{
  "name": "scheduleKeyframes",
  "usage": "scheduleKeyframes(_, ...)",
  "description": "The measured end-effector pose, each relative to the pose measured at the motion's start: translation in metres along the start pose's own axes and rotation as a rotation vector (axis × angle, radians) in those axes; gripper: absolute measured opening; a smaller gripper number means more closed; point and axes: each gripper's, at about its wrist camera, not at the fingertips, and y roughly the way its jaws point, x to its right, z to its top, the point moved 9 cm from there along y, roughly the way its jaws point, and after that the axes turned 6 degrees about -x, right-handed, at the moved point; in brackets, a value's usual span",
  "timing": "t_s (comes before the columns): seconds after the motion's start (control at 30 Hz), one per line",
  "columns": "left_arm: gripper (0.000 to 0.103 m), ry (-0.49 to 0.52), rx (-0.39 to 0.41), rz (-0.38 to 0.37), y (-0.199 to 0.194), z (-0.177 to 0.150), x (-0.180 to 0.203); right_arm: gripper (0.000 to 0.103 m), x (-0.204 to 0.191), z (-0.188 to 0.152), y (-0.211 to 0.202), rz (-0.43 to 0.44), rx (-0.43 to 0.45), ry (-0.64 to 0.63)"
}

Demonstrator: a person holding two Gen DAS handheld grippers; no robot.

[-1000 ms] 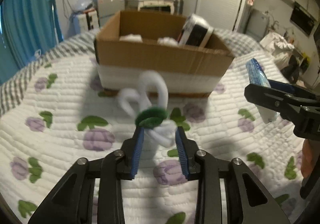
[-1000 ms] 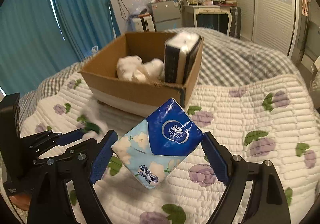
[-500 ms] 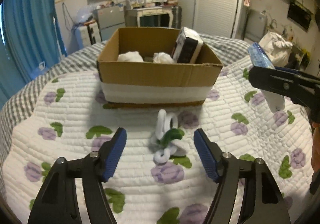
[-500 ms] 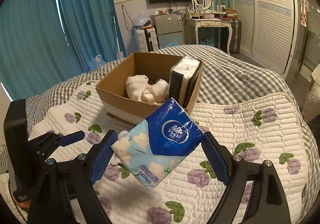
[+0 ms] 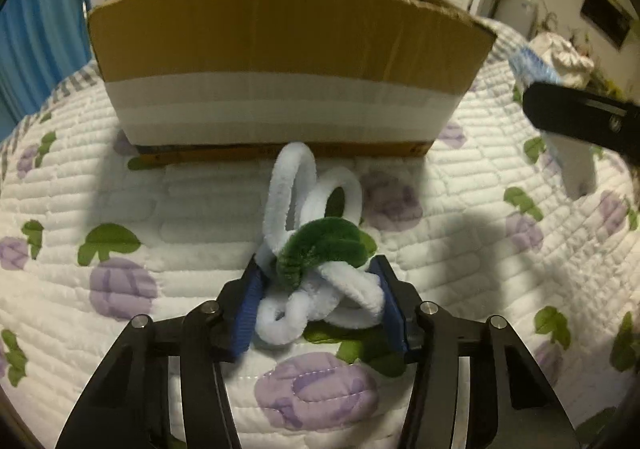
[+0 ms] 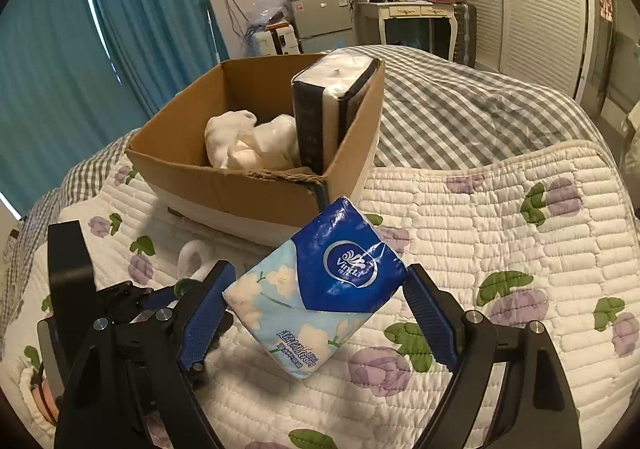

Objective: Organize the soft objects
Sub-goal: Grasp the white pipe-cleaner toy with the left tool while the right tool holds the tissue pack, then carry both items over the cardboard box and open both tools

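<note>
A white and green fuzzy pipe-cleaner tangle (image 5: 316, 249) lies on the quilt in front of a cardboard box (image 5: 280, 61). My left gripper (image 5: 320, 297) has its blue pads against both sides of the tangle, shut on it low on the bed. My right gripper (image 6: 316, 301) is shut on a blue Vinda tissue pack (image 6: 320, 289) and holds it above the quilt, right of the box (image 6: 248, 177). The box holds white soft bundles (image 6: 248, 141) and a dark-wrapped tissue pack (image 6: 332, 105) standing upright. The left gripper shows at the lower left of the right wrist view.
The bed has a white quilt with purple flowers (image 6: 500, 249) over a grey checked cover (image 6: 460, 113). Teal curtains (image 6: 80, 49) hang at the left. A dresser, a small fridge and a wall TV stand behind the bed.
My left gripper opened and dropped the tangle on the quilt, then came down lower and closed on it again. My right gripper kept the tissue pack and rose slightly.
</note>
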Motion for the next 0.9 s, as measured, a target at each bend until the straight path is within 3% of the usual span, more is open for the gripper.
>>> scheduleKeyframes(0.23, 0.049, -0.014, 0.078, 0.003, -0.042, 0.005, -0.006, 0.086, -0.008, 0.004, -0.025, 0.004, 0.039, -0.003)
scheduleKeyframes(0.47, 0.049, 0.003, 0.201, 0.018, -0.103, 0.033, -0.007, 0.086, -0.027, 0.019, -0.075, -0.009, 0.115, -0.041)
scheduleKeyframes(0.73, 0.049, 0.03, 0.338, 0.053, -0.176, 0.064, -0.001, 0.086, -0.057, 0.052, -0.135, -0.009, 0.219, -0.102)
scheduleKeyframes(0.9, 0.049, 0.041, 0.396, 0.062, -0.197, 0.088, -0.008, 0.086, -0.076, 0.086, -0.156, 0.011, 0.279, -0.131)
